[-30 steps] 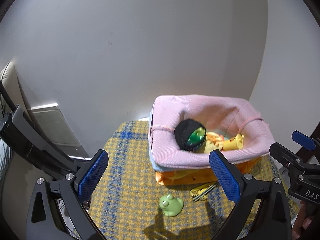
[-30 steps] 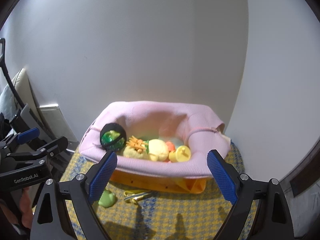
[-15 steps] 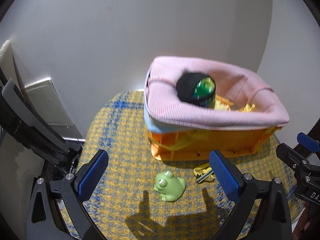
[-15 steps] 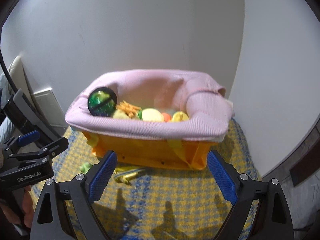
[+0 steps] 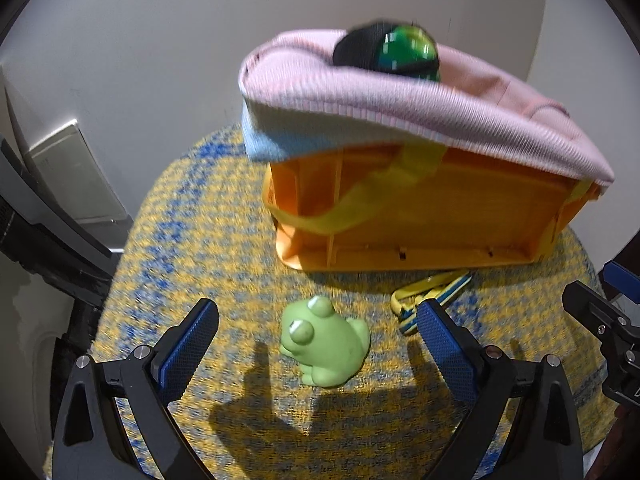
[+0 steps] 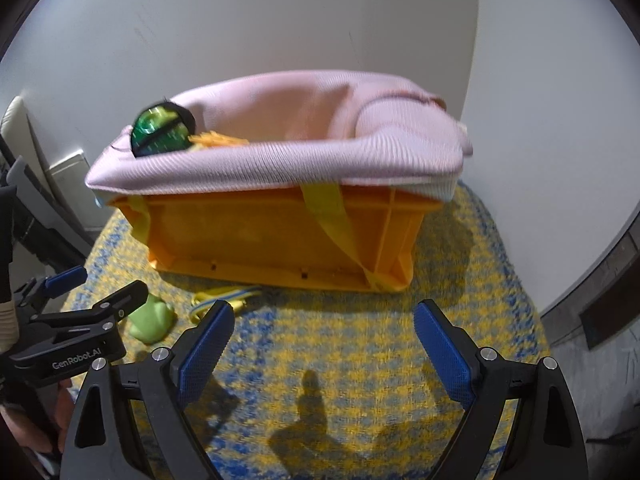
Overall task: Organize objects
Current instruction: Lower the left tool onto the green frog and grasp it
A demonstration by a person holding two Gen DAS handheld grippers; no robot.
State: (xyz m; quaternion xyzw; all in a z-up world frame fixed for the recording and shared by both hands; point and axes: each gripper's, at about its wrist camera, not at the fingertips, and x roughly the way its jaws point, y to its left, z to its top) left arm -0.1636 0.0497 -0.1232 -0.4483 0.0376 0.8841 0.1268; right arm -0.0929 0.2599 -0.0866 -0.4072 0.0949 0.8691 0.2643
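On the left side of the woven yellow-and-blue bench (image 5: 192,240), the left gripper (image 5: 316,344) stands wide with its jaws just having been easing inward a little. The green frog toy (image 5: 324,348) sits between them, untouched by either pad. At about one o'clock from the frog, a yellow-and-blue strap (image 5: 432,292) lies loose on the weave, just in front of the orange crate (image 5: 420,220). The crate, lined with a pink knit cloth (image 5: 400,96), already holds several things: a green-and-black ball (image 5: 400,52) at its rim and something orange and fringed beside it. Further right, the right gripper (image 6: 320,344) is wide too and holds nothing, with only bare weave between its pads. Judging from this, most things are stowed, while the frog and the strap are left to go in.
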